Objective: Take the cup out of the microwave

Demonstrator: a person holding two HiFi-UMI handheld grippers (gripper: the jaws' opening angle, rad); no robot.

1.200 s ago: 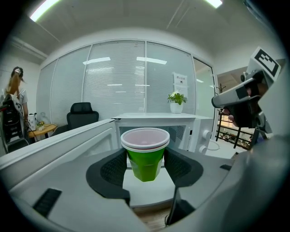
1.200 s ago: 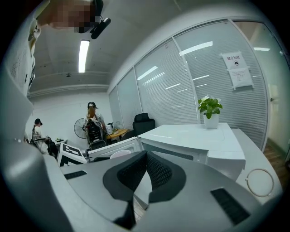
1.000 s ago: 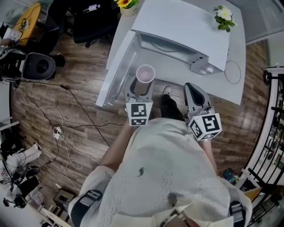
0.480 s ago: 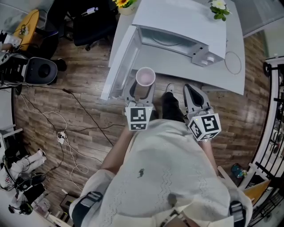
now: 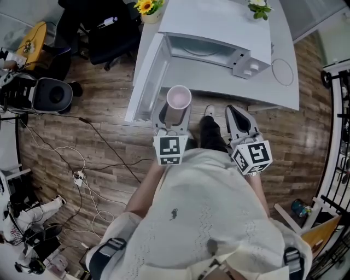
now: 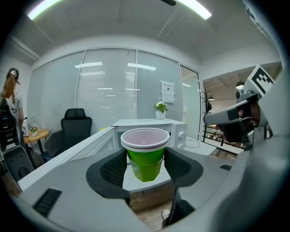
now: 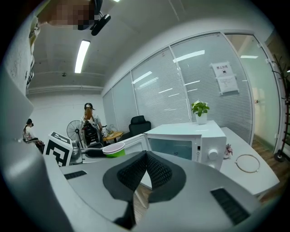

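A green cup with a pale pink inside (image 5: 178, 100) (image 6: 145, 152) stands upright between the pads of my left gripper (image 5: 174, 112) (image 6: 145, 166), which is shut on its sides. The cup hangs over the wooden floor, in front of the white table's edge and outside the white microwave (image 5: 216, 33) (image 7: 181, 142). The microwave's door (image 5: 146, 76) hangs open to the left. My right gripper (image 5: 239, 117) (image 7: 145, 174) hovers to the right of the cup, its pads touching, with nothing in it. The right gripper view catches the cup (image 7: 113, 149) at the left.
The white table (image 5: 284, 93) carries a yellow flower pot (image 5: 146, 7), a small plant (image 5: 258, 7) and a thin ring (image 5: 283, 71). A black office chair (image 5: 104, 30), a round black device (image 5: 52, 94) and loose cables (image 5: 82, 175) lie to the left. People stand at the room's far end (image 7: 90, 122).
Both grippers and the person have drawn back from the table; the microwave now sits farther off, higher in the head view. The cup stays in the left gripper.
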